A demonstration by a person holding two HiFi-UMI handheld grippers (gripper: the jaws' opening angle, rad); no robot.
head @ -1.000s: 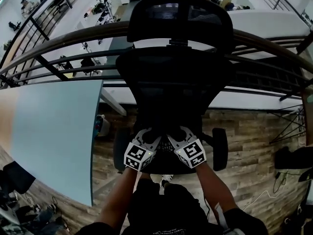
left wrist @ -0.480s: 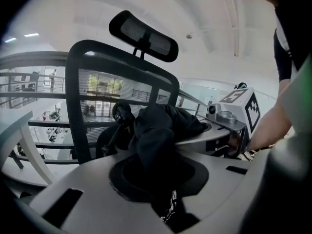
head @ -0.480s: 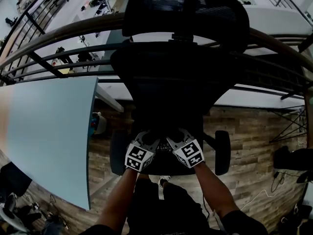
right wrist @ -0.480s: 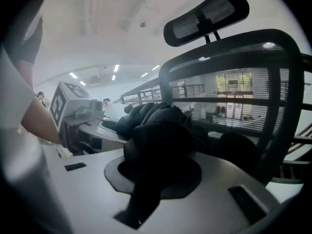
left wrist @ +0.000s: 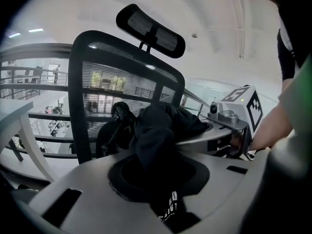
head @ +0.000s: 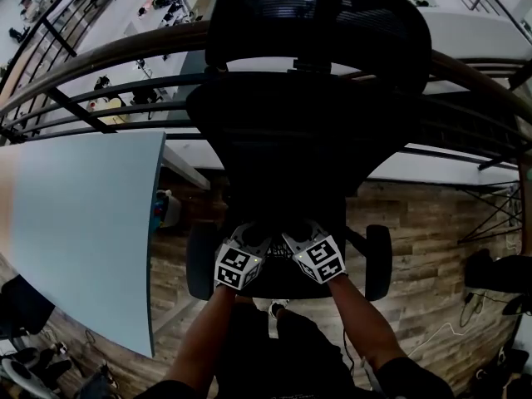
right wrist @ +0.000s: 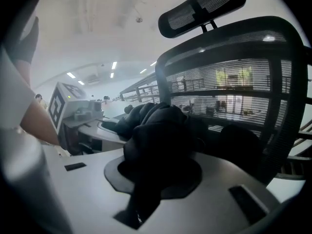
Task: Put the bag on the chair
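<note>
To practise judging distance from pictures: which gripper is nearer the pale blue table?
Left. The left gripper sits over the chair on the side toward the table; the right gripper is beside it, farther from the table. Both grip the bag.

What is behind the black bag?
Behind the bag stand the chair's mesh back and headrest, with a railing beyond. The bag covers the lower middle of that back.

Head view looks steeply down on the chair (head: 307, 140); both gripper views face its mesh back closely, from low.
</note>
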